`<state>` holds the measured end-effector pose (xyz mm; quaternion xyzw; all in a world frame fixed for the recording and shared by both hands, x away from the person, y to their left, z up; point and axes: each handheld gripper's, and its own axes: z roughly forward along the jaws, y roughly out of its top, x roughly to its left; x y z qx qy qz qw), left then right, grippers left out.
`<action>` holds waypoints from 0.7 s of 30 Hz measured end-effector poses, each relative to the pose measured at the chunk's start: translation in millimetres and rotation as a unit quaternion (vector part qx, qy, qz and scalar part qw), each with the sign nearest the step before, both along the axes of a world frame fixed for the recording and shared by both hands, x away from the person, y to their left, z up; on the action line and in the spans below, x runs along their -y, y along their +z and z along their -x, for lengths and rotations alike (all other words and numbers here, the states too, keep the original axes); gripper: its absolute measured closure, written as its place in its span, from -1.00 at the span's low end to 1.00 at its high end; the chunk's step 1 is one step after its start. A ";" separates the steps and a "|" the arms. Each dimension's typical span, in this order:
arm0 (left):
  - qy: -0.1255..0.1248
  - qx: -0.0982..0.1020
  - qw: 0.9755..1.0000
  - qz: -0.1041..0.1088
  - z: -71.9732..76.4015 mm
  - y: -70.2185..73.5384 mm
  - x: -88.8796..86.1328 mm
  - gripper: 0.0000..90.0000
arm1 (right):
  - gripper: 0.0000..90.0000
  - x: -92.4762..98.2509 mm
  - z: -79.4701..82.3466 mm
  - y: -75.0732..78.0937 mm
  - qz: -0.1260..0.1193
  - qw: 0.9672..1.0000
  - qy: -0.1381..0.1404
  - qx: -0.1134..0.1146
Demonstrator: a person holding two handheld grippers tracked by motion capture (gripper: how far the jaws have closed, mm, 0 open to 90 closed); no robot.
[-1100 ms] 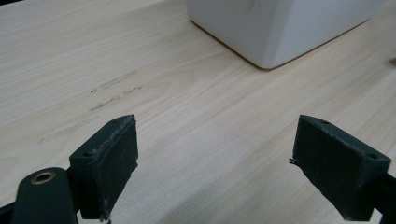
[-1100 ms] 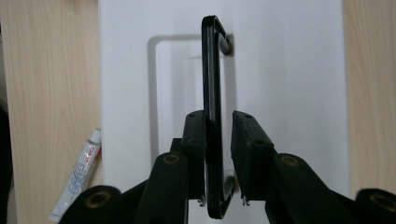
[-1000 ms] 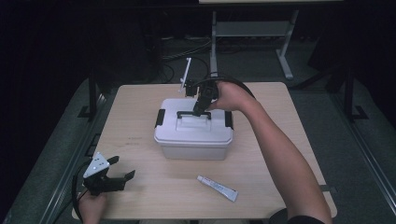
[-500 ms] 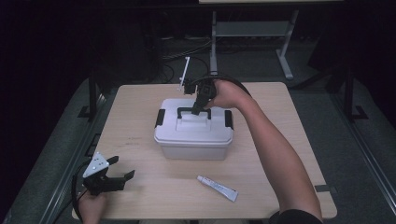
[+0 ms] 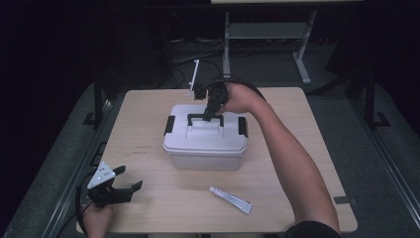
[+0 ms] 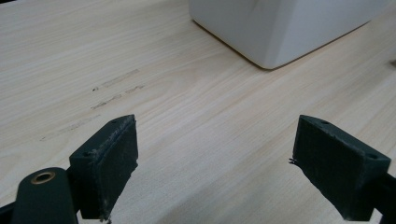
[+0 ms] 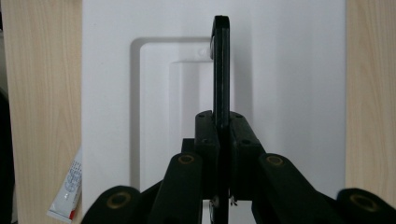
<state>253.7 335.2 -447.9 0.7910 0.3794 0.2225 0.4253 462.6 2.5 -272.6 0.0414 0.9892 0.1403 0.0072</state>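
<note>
High view: white lidded box (image 5: 205, 144) sits mid-tabletop, a bit toward the far edge, black latches on both short sides, black carry handle (image 5: 204, 118) standing upright on the lid. Right gripper (image 5: 212, 113) comes down from the far side, jaws having just closed onto the handle's bar. Left gripper (image 5: 115, 191) rests near the near-left corner, well apart from the box. Small tube (image 5: 230, 200) lies near the near edge, right of centre. Risk: whether the latches are fastened is not clear; if not, a lift by the handle probably brings the lid up alone or tips the box.

Left gripper view: jaws wide apart, nothing between them, bare tabletop (image 6: 196, 140) below, box corner (image 6: 280, 32) farther off. Risk: with this hand idle nothing steadies the box, so a sideways pull on the handle could slide it across the wood.

Right gripper view: jaws pinched tight on the thin handle (image 7: 221, 65), pads (image 7: 206, 135) flat on either side of the bar, lid (image 7: 289, 93) beneath, tube (image 7: 67, 193) at the lower left. Risk: grip sits close to one end of the bar rather than its middle, I judge, so a lift may tilt the box or let the bar slip out.
</note>
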 end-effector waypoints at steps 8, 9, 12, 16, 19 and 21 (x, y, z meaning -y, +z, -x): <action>0.000 0.000 1.000 0.000 0.1 0.0 0.0 -0.70 | 0.87 1.7 0.4 3.4 -0.007 1.000 -0.001 0.002; 0.000 0.000 1.000 0.000 0.1 0.0 0.1 -0.70 | 0.87 2.6 0.7 4.6 -0.010 1.000 -0.001 0.003; 0.000 0.000 1.000 0.000 0.1 0.0 0.2 -0.70 | 0.87 3.3 1.4 6.6 -0.010 1.000 -0.002 0.005; 0.001 0.000 1.000 0.000 0.1 -0.1 0.3 -0.70 | 0.87 5.0 2.9 12.2 -0.019 1.000 -0.002 0.012; 0.002 0.001 1.000 0.002 0.1 -0.2 0.1 -0.70 | 0.87 8.4 3.9 18.3 -0.031 0.999 -0.002 0.012; 0.001 0.000 1.000 0.001 0.0 -0.2 0.2 -0.70 | 0.87 10.2 5.3 21.3 -0.035 0.999 -0.002 0.015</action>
